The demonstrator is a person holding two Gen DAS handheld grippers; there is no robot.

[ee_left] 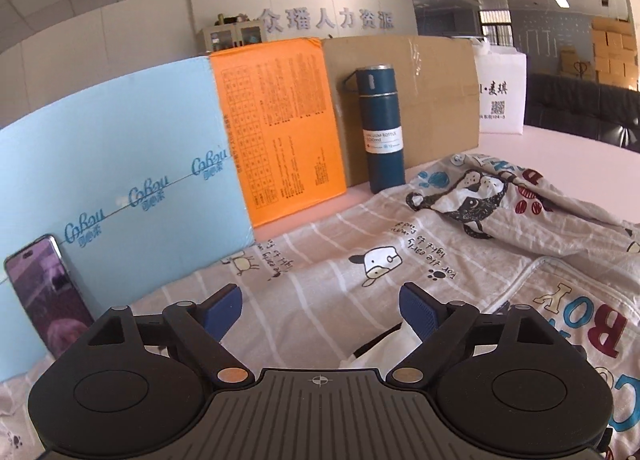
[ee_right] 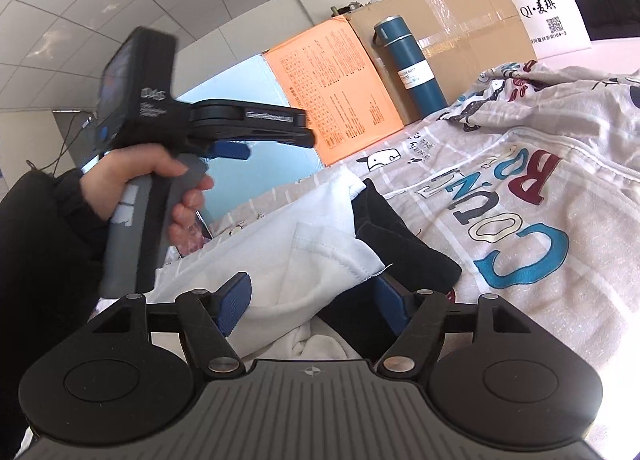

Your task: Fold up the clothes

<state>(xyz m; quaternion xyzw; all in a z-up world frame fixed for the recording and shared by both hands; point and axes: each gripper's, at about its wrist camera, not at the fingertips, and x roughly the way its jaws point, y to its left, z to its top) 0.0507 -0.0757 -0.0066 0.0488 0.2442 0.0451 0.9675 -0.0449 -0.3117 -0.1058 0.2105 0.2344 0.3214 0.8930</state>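
A white garment [ee_right: 320, 256] lies crumpled on the cartoon-print sheet [ee_left: 328, 260], with a black cloth [ee_right: 404, 248] against its right side. My right gripper [ee_right: 316, 300] is open just above them, and a white fold lies between its fingers without being pinched. A cream cloth with large coloured letters [ee_right: 520, 220] spreads to the right. My left gripper [ee_left: 320, 308] is open over the sheet, holding nothing. A corner of the white garment [ee_left: 376, 352] shows under its right finger. In the right wrist view a hand [ee_right: 152, 176] holds the left gripper [ee_right: 248, 136] up, above the garments.
A dark blue vacuum bottle [ee_left: 382, 128] stands at the sheet's far edge. Behind it lean a cardboard sheet [ee_left: 432, 96], an orange printed board [ee_left: 280, 128] and a light blue foam board [ee_left: 120, 164]. A phone [ee_left: 44, 292] leans at the left. A white bag [ee_left: 500, 92] stands on the pink table [ee_left: 560, 148].
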